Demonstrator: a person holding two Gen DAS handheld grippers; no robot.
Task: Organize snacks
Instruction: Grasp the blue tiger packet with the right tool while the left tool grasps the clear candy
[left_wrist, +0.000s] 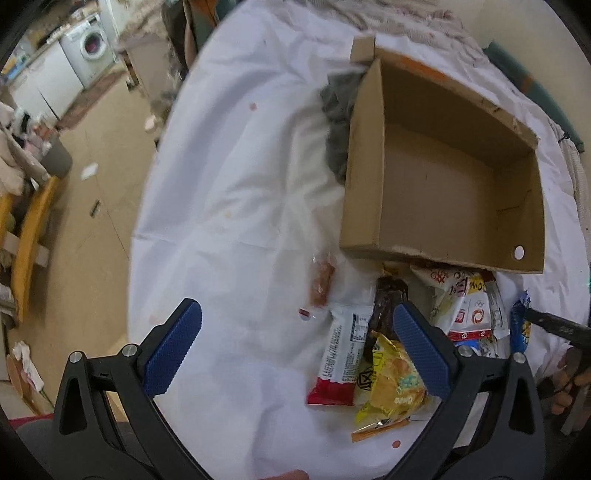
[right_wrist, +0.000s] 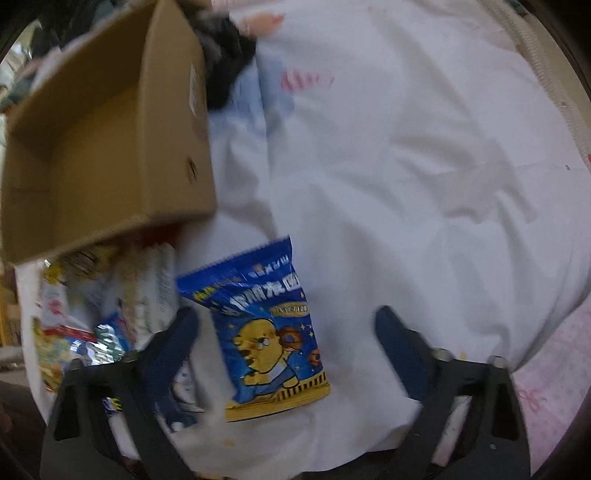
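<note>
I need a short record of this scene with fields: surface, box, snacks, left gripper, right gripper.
surface: white cloth
box: cardboard box, open, nothing visible inside
snacks: pile of packets on the cloth just outside the box
left gripper: left gripper open, above the pile's edge
right gripper: right gripper open, blue snack bag lies between its fingers, not pinched

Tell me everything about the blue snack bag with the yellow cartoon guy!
The blue bag is a shiny, crinkly plastic snack packet with a zigzag-cut top edge, pale lettering, a yellow cartoon figure with doughnuts, and a yellow band with black stripes along the bottom. It looks sealed and puffy. It lies flat and slightly tilted on the white cloth, just below the cardboard box and right of the snack pile. The open right gripper hangs over it, fingers either side, not squeezing it.
</note>
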